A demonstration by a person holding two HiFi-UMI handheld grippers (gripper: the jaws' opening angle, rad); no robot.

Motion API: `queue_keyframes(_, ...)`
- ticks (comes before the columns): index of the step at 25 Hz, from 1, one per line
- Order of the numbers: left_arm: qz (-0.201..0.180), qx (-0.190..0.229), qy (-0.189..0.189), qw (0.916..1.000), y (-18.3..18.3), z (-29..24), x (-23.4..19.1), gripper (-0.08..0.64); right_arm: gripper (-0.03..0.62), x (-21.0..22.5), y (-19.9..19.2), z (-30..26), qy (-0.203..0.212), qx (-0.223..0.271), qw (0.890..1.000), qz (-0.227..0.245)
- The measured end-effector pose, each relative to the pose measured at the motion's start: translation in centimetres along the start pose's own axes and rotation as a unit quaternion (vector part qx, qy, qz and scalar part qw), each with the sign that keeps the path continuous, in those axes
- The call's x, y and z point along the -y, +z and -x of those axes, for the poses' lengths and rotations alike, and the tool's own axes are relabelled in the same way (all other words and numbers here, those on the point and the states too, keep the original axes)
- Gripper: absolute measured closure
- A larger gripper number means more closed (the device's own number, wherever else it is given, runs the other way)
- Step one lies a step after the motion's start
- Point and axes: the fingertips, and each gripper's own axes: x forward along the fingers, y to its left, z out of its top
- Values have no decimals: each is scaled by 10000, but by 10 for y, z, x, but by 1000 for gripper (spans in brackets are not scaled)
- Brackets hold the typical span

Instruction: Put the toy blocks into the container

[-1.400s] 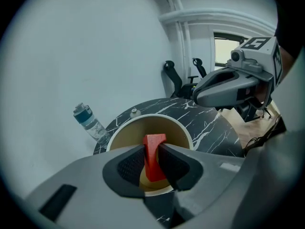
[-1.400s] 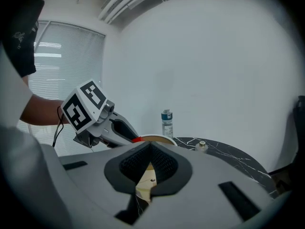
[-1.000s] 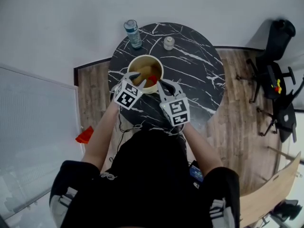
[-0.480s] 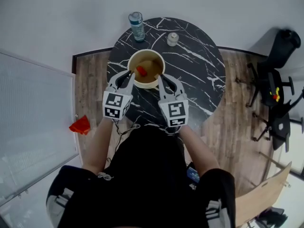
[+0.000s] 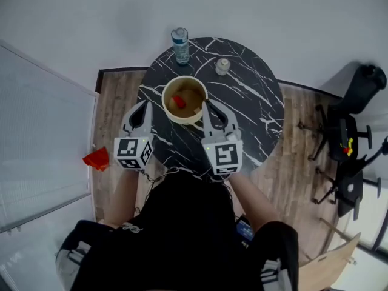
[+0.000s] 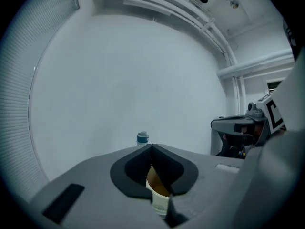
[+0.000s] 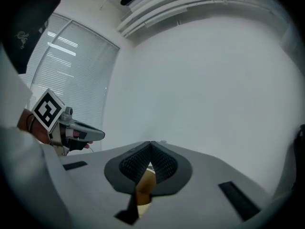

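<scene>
One red block (image 5: 178, 101) sits in the one container (image 5: 183, 119) on the desk (image 5: 254, 102). The left claw (image 5: 143, 103), just closed, and right claw (image 5: 205, 103) are both shut, empty. Only the head view shows the block

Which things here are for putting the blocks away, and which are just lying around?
For the job: container, red toy block inside it.
Just lying about: water bottle, small jar, red object on the floor.

Head view steeply down over the table (image 5: 254, 102); both gripper views near-level, close behind the shared container (image 5: 185, 120).
</scene>
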Motion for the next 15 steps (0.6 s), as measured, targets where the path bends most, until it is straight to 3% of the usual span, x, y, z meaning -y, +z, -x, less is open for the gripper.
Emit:
queue_keyframes(4, -173, 305, 212, 9992, 27, 7, 13, 560, 595, 11, 25, 8, -63, 207, 9987, 460)
queue_keyframes(9, -168, 642, 380, 9971, 46, 11, 38, 560, 595, 29, 41, 14, -63, 334, 9989, 310)
queue_keyframes(15, -110, 647, 289, 9974, 50, 6, 53, 560, 595, 38, 46, 17, -60, 366, 9988, 331)
